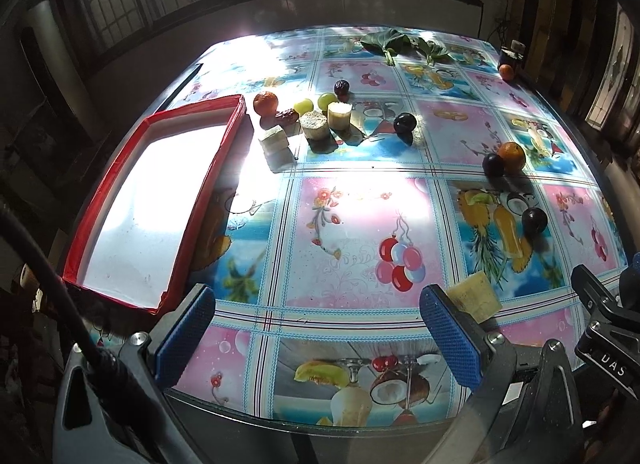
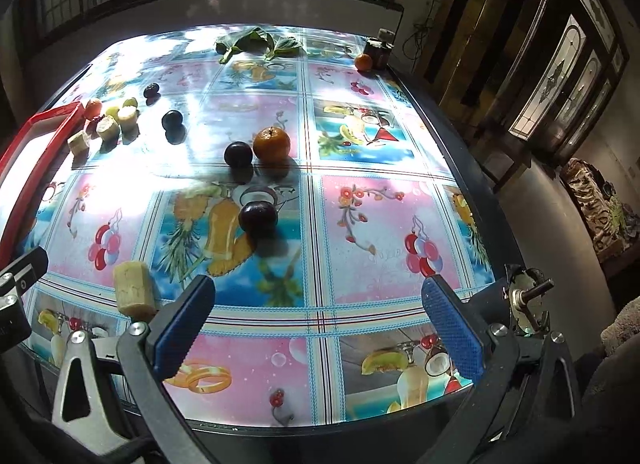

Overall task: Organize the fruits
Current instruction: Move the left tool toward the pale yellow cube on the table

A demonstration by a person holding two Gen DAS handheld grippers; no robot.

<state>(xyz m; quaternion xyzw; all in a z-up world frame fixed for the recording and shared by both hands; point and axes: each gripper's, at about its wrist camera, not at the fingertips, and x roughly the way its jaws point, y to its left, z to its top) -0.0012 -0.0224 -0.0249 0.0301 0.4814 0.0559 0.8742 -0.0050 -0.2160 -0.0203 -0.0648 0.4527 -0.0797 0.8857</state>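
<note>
A red-rimmed white tray (image 1: 200,167) lies empty at the table's left; its rim also shows in the right wrist view (image 2: 36,151). Beside it sit an orange (image 1: 265,102), a red date (image 1: 286,116), two green grapes (image 1: 304,105), cut sugarcane pieces (image 1: 316,124) and a dark plum (image 1: 404,122). Further right lie a plum (image 2: 238,154) touching an orange (image 2: 272,143), and another plum (image 2: 258,215). A sugarcane chunk (image 2: 134,290) lies near the front edge, just left of my right gripper. My left gripper (image 1: 318,330) and right gripper (image 2: 318,318) are both open and empty above the front edge.
Green leaves (image 1: 394,43) lie at the far edge. An orange (image 1: 506,71) sits by a dark jar (image 1: 512,53) at the far right corner. The table has a fruit-patterned cloth (image 1: 352,232). Windows and a wall stand behind; a doorway is to the right.
</note>
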